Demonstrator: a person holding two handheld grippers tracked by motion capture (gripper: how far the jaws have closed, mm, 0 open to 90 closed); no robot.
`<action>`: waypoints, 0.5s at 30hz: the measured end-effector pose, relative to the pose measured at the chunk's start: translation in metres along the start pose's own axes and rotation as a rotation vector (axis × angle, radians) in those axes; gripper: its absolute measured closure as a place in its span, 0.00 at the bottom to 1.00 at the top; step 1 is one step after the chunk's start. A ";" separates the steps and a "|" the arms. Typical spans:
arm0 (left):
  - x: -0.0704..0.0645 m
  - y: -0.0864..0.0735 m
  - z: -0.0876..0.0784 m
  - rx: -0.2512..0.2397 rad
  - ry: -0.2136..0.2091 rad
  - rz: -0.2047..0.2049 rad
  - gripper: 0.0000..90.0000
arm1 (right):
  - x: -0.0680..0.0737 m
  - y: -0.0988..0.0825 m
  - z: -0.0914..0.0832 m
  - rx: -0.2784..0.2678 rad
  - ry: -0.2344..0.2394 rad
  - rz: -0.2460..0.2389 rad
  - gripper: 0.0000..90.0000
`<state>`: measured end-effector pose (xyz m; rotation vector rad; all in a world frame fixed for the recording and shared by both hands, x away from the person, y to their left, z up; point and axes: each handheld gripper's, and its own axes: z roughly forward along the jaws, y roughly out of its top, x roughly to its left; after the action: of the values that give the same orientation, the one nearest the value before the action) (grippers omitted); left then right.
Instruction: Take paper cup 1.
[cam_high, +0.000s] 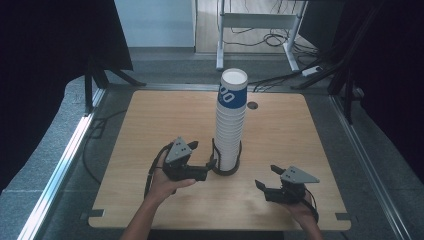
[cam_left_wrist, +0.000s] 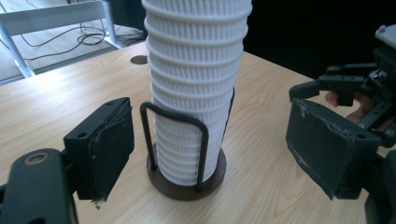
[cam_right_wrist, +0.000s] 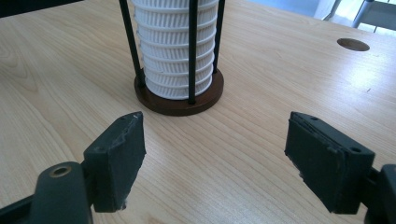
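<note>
Mid-table: stack of paper cups (cam_high: 231, 120) nested in a wire cup holder (cam_high: 226, 167).
Light, crushable, ribbed; I'd pinch one rim gently. Left gripper (cam_high: 202, 159) gapes beside it, right gripper (cam_high: 266, 177) spread, empty.

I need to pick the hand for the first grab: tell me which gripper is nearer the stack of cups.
Left. The left gripper sits right beside the stack of cups, jaws open toward its holder. The right gripper rests farther off on the table, open, clear of the holder.
</note>
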<state>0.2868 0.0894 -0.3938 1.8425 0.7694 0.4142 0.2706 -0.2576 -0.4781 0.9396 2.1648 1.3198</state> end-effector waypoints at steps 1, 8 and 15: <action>0.000 0.003 0.003 0.000 -0.007 -0.004 0.18 | 0.000 0.000 0.000 0.002 -0.005 0.002 0.23; -0.001 0.007 0.013 0.010 -0.019 0.001 0.18 | -0.003 0.000 -0.002 -0.003 -0.011 0.005 0.23; 0.001 0.015 0.025 0.015 -0.004 0.007 0.17 | -0.001 0.000 -0.001 0.004 -0.011 -0.006 0.23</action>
<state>0.3077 0.0687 -0.3897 1.8604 0.7653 0.4097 0.2711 -0.2588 -0.4775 0.9384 2.1610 1.3056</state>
